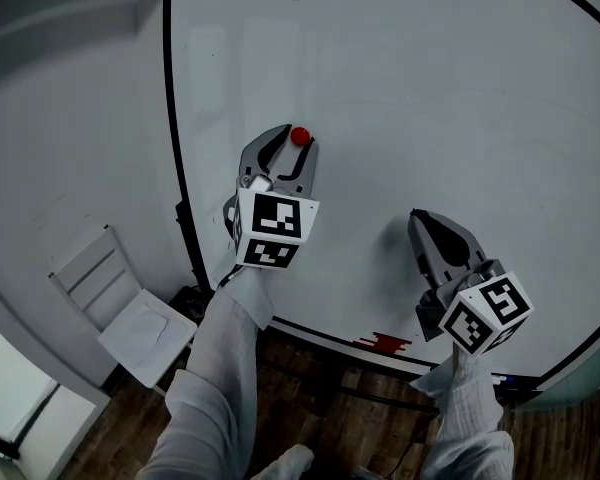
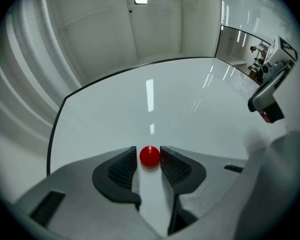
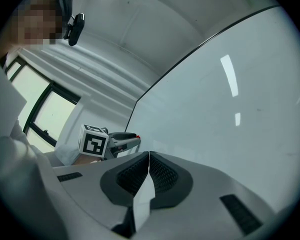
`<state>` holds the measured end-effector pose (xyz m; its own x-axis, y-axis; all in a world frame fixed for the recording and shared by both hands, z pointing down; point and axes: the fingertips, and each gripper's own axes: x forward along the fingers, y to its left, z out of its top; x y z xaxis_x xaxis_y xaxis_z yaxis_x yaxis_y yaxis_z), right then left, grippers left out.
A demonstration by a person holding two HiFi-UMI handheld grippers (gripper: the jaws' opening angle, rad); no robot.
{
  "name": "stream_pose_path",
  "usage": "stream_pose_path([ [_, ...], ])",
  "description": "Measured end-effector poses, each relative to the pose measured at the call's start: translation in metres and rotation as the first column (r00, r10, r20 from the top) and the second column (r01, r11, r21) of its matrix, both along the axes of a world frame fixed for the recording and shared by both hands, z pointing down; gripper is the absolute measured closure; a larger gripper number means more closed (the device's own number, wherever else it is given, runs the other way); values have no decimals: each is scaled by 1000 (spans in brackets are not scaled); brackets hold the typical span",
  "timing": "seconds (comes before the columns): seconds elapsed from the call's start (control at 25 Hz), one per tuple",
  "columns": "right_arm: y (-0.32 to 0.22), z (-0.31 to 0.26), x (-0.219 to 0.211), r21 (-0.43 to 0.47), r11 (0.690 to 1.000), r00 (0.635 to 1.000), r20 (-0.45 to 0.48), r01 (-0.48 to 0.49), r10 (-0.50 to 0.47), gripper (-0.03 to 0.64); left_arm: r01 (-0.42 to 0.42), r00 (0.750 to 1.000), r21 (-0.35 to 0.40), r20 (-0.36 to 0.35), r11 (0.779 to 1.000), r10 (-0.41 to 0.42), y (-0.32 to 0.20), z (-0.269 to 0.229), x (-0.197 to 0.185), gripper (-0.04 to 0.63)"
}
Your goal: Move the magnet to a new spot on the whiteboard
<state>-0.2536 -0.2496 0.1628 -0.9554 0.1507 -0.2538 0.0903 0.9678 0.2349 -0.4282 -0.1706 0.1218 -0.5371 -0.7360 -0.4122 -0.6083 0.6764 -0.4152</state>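
Sitting on the smooth, glossy whiteboard (image 1: 430,118), the red magnet (image 2: 150,156) lies right between the tips of the left gripper (image 2: 149,160). Its ribbed black pads (image 2: 176,168) stand narrowly around it, the right one touching, with a sliver of gap at the left. The magnet is a small shiny round button with no long axis. The right gripper (image 3: 148,156), jaws together and empty, hangs well to the right.
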Motion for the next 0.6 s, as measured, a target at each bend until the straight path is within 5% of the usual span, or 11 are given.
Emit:
stream_pose_path([
  [0.6,-8,26,13,-30,999,999,-23,-27,26,589,-25,998,-36,-65,999,23,9,28,7,400],
])
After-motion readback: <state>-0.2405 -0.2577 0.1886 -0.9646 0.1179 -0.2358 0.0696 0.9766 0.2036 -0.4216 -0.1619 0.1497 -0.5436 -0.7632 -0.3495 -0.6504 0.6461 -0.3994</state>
